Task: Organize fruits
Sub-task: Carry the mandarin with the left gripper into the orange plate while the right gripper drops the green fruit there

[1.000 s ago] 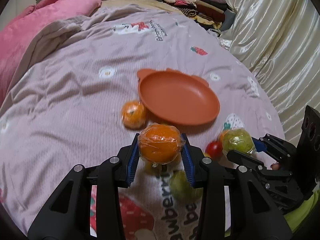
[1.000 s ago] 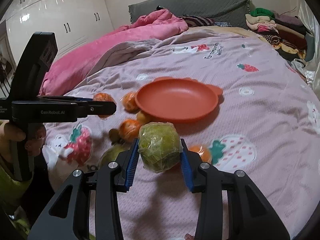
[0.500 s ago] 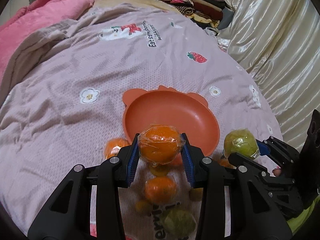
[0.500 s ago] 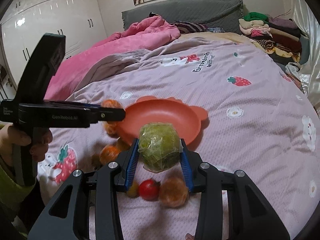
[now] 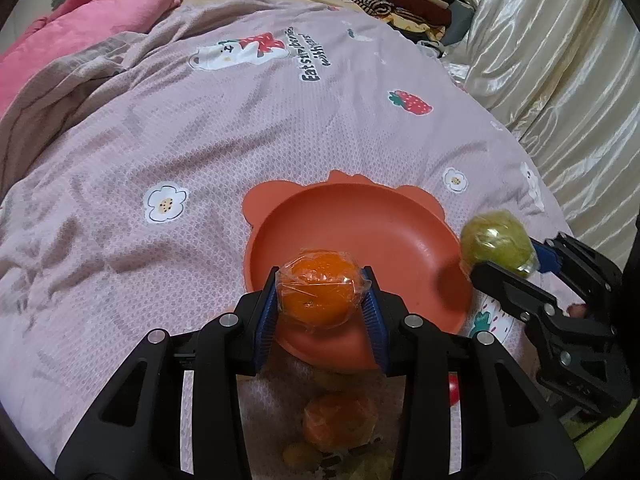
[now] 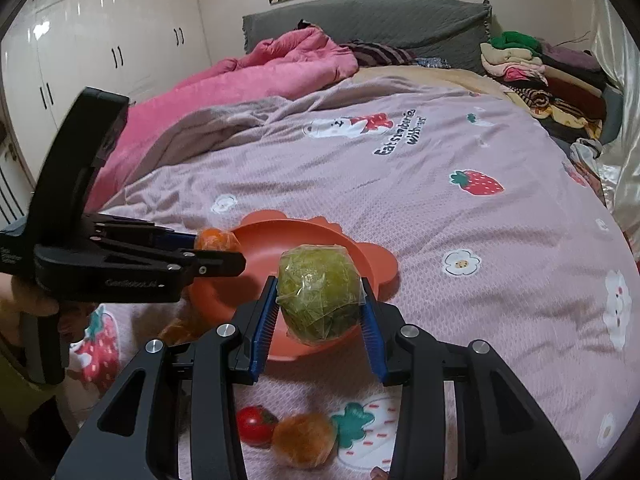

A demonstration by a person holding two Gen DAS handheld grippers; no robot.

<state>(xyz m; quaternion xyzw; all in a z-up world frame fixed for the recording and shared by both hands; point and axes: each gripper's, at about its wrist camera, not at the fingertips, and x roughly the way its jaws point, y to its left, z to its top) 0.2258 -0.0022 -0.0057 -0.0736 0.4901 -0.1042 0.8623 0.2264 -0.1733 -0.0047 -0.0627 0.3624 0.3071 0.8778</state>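
left hand-held gripper (image 5: 322,298) clamped, right (image 6: 319,304) clamped — angled down

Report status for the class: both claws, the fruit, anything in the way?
Left claw shut on wrapped orange. Right claw shut on wrapped green fruit. Both over the empty orange plate. Nothing in the way.

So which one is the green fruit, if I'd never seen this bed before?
Start at the pink bedspread with its strawberry prints, then find the orange plate with little ears lying on it. Right in front of that plate, the right hand-held gripper clamps the green fruit. It is the only green one held up, wrapped in clear film, while the other held fruit is orange.
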